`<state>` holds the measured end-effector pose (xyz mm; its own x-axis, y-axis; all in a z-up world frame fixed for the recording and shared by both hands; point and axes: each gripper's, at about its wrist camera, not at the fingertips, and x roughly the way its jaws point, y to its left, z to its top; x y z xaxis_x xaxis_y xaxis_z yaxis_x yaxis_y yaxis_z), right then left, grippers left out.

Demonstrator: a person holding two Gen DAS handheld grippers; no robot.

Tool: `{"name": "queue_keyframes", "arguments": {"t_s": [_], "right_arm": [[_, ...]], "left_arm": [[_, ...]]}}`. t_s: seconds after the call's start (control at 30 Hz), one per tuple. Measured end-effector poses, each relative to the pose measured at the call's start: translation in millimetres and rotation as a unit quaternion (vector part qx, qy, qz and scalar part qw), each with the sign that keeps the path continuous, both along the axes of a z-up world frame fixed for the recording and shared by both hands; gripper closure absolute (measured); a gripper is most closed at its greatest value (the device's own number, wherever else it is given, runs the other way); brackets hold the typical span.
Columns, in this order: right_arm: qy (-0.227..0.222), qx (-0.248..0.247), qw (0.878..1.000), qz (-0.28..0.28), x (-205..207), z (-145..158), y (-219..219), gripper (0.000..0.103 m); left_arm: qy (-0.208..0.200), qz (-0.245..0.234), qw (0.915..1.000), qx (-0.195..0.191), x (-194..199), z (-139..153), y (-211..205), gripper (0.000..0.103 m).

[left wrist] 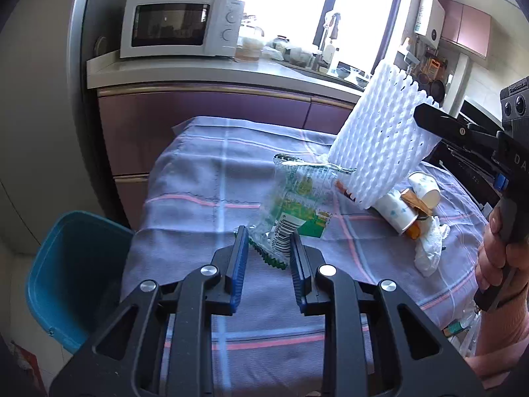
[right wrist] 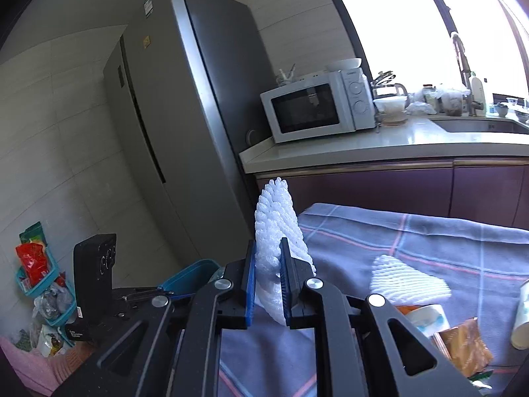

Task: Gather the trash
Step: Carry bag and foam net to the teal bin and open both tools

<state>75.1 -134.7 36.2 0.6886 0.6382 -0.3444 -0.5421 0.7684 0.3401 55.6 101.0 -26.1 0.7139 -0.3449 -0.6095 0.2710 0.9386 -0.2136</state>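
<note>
Left gripper (left wrist: 268, 241) pinches a clear wrapper (left wrist: 294, 211); right gripper (right wrist: 268, 258) clamps white foam netting (right wrist: 276, 228)

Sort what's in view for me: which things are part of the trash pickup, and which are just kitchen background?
Job:
- clear green snack wrapper, in left tongs
- white foam mesh sleeve, in right tongs
- second foam mesh sleeve
- white paper cups
- crumpled white tissue
- blue plastic bin

Background:
- white microwave
- grey fridge
</note>
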Motion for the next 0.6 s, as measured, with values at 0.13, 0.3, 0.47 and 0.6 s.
{"name": "queue_keyframes", "arguments": {"t_s": [0.13, 0.3, 0.47, 0.6], "right_arm": [[0.005, 0.008, 0.999, 0.04, 6.4, -2.0, 33.4, 0.091], [0.012, 0.016, 0.996, 0.086, 14.5, -2.0, 72.4, 0.091], [0.016, 0.018, 0.992, 0.121, 20.7, -2.1, 107.5, 0.091], [0.023, 0.017, 0.989, 0.143, 27.4, -3.6, 132.6, 0.091]], "left_arm": [[0.0, 0.037, 0.9993, 0.004, -5.1, -0.6, 31.5, 0.078], [0.001, 0.085, 0.9963, 0.013, -13.6, -3.7, 70.1, 0.078], [0.008, 0.127, 0.9917, 0.019, -18.9, -9.2, 104.1, 0.078], [0.011, 0.152, 0.988, 0.026, -23.1, -12.0, 126.1, 0.078]]}}
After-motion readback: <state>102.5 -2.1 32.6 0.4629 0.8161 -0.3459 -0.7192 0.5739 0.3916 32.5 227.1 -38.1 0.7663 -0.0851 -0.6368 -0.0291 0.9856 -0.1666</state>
